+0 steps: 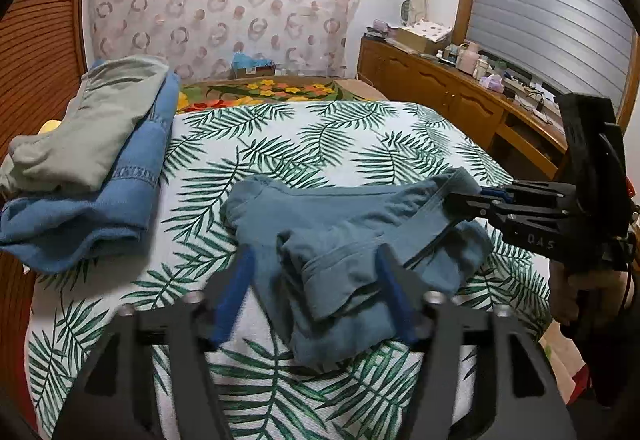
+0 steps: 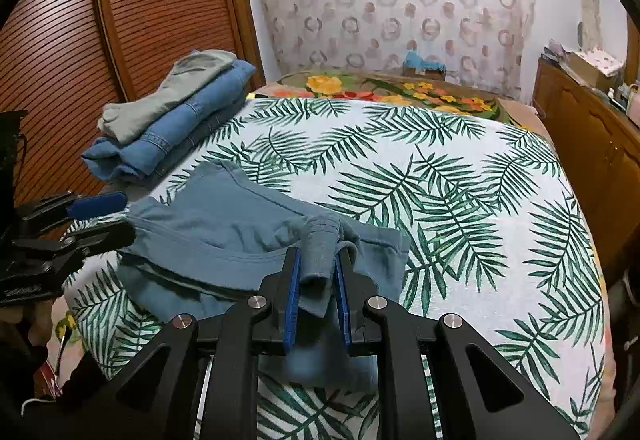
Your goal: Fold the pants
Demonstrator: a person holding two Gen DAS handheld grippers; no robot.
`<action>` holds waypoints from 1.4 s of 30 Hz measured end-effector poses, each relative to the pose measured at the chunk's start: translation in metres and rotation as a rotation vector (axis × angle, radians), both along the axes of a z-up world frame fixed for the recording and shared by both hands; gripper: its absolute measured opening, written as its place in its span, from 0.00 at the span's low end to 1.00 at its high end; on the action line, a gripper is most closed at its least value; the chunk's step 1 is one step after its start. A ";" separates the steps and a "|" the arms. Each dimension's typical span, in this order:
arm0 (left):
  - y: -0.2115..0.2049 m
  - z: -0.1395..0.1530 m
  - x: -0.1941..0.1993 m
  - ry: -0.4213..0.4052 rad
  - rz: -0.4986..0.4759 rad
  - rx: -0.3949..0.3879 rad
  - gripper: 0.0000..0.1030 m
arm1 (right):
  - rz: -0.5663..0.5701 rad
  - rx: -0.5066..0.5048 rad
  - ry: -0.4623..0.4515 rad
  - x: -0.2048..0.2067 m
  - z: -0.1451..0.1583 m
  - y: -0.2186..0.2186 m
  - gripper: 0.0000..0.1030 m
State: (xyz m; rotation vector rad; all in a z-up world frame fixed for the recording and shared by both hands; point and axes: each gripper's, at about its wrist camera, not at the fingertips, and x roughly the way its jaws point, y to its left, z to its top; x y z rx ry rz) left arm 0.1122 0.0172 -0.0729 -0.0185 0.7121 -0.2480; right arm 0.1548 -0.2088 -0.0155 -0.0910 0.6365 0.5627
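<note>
Lettering reading "DAS" is the only writing we can make out, on the side of the right gripper point(image 1: 460, 200), whose fingers are pinched on a bunched edge of the one pair of teal pants point(image 1: 352, 236) lying crumpled on the palm-leaf bedspread point(image 1: 320, 144) near its front edge. We see the left gripper point(image 1: 316, 276) spread wide, its two blue pads either side of a fold without gripping it. Two folded garments sit stacked at the far left: grey trousers point(image 2: 168, 96) on blue jeans point(image 2: 180, 136).
</note>
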 end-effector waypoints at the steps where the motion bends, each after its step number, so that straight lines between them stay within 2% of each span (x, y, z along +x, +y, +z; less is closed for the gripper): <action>1: 0.001 -0.001 -0.002 0.000 0.001 -0.002 0.65 | -0.001 -0.002 0.002 0.001 0.000 0.002 0.15; 3: 0.003 -0.002 -0.004 0.004 -0.001 -0.004 0.65 | -0.005 -0.005 0.005 0.002 -0.001 0.003 0.15; 4: 0.003 -0.003 -0.006 0.007 -0.002 -0.005 0.65 | -0.009 -0.010 0.004 0.002 -0.001 0.004 0.20; 9: -0.001 -0.011 -0.013 0.034 -0.026 0.008 0.65 | -0.025 -0.021 -0.019 -0.003 0.001 0.001 0.30; 11: -0.003 -0.015 -0.015 0.045 -0.033 0.017 0.65 | -0.033 -0.034 -0.045 -0.008 0.005 -0.002 0.39; 17: -0.002 -0.023 -0.014 0.061 -0.025 0.026 0.65 | -0.017 -0.030 -0.056 -0.026 0.006 -0.019 0.49; 27: 0.006 -0.024 0.006 0.064 -0.010 0.079 0.65 | 0.047 -0.113 0.007 -0.029 -0.018 -0.014 0.51; 34: 0.012 -0.021 0.018 0.059 0.003 0.091 0.65 | 0.043 -0.153 0.040 -0.004 -0.020 -0.006 0.51; 42: 0.016 -0.007 0.037 0.022 0.029 0.102 0.65 | 0.036 -0.162 0.009 0.020 -0.008 0.007 0.50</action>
